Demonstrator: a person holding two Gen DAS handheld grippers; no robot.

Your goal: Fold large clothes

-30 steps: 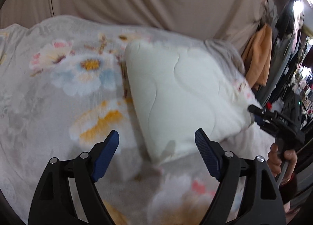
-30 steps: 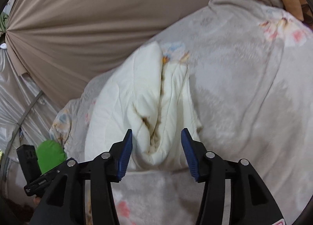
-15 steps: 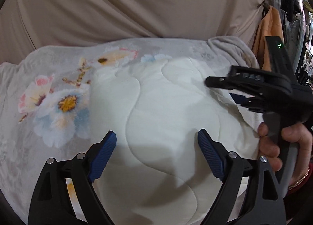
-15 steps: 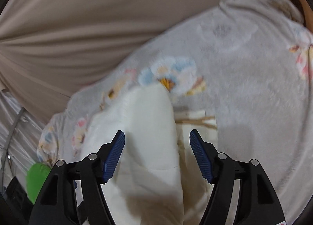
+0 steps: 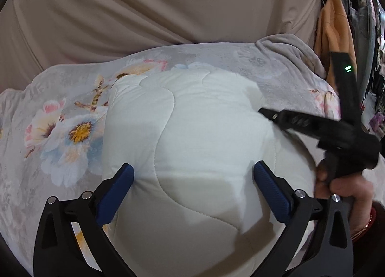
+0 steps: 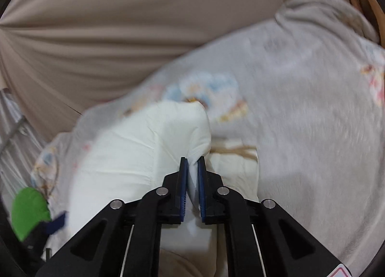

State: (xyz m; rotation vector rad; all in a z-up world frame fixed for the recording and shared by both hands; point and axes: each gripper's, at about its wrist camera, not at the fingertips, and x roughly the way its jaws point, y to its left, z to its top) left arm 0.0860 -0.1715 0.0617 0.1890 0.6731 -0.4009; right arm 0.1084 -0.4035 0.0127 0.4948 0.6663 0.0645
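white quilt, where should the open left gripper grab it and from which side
Judging by its puffy, rounded bulk, the white quilt is too thick to clamp across. The left gripper, jaws opening, would do best pinching its thinner left edge, coming from the flowered blanket side, as the right gripper pinches a fold.

You are in a home bedroom: a floral fleece blanket (image 5: 60,132) covers the bed, beige drapes (image 5: 168,7) behind, clothes hanging (image 5: 334,26) alongside.

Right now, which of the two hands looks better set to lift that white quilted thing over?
Likely the right. Its fingers are closing on a pinched fold of the white quilted bundle, while the left fingers are opening and only straddle its broad top without gripping.
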